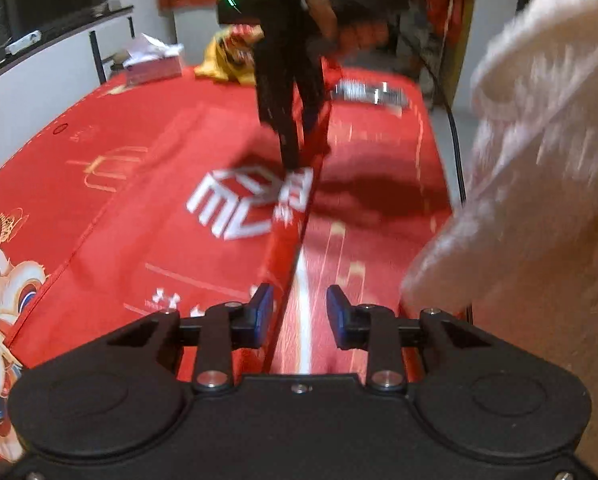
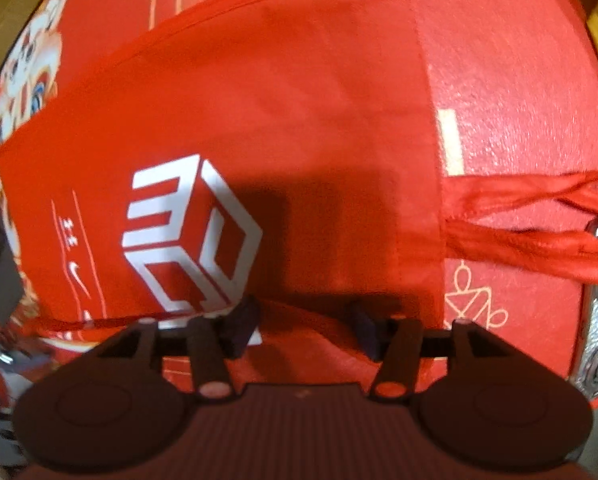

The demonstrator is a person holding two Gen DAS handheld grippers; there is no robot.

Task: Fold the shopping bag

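While the red shopping bag [image 2: 283,128] lay flat at frame centre on the red tablecloth [image 2: 511,92] (handles trailing right), the right gripper [image 2: 303,326] hovered open above it; the left gripper [image 1: 299,312] stood narrow, a raised bag edge between its pads, grip uncertain.

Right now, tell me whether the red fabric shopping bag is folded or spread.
Partly folded: the red fabric shopping bag lies flat, one edge raised as a ridge.
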